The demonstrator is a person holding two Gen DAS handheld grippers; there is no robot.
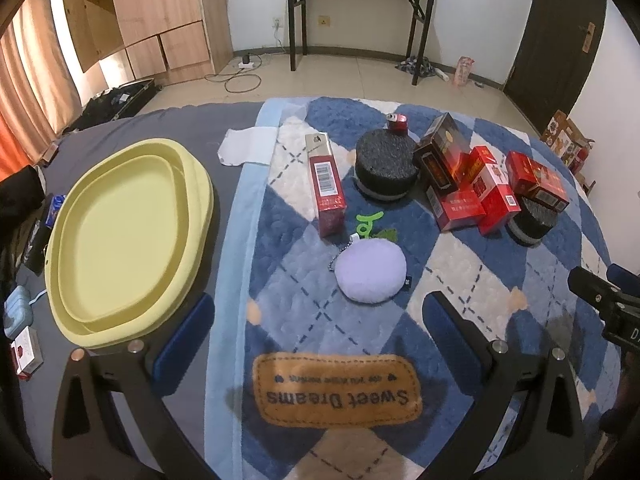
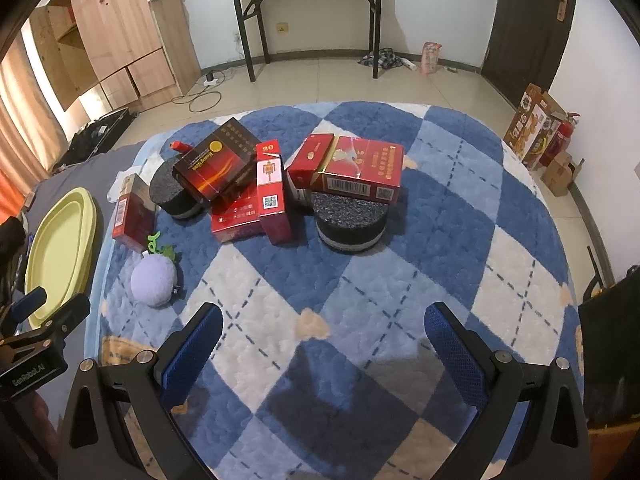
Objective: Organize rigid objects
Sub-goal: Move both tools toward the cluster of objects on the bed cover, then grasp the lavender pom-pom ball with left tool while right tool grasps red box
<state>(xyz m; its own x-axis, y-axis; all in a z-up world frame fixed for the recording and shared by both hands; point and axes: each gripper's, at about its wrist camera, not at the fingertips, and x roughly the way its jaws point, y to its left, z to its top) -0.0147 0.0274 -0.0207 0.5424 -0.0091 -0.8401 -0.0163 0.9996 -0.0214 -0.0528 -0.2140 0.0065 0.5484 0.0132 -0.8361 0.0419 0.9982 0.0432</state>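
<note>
Several red boxes lie on a blue checked blanket. A long red box lies left of a black foam puck. A dark box leans on that puck, beside a heap of red boxes. Another red box rests on a second puck. A lilac plush ball lies nearest. The yellow tray sits empty at the left. My left gripper is open above the blanket, short of the plush. My right gripper is open too, holding nothing.
A small red can stands behind the left puck. A white cloth lies at the blanket's far edge. Small boxes sit left of the tray. Behind the bed are a black folding table, a wooden wardrobe and a dark door.
</note>
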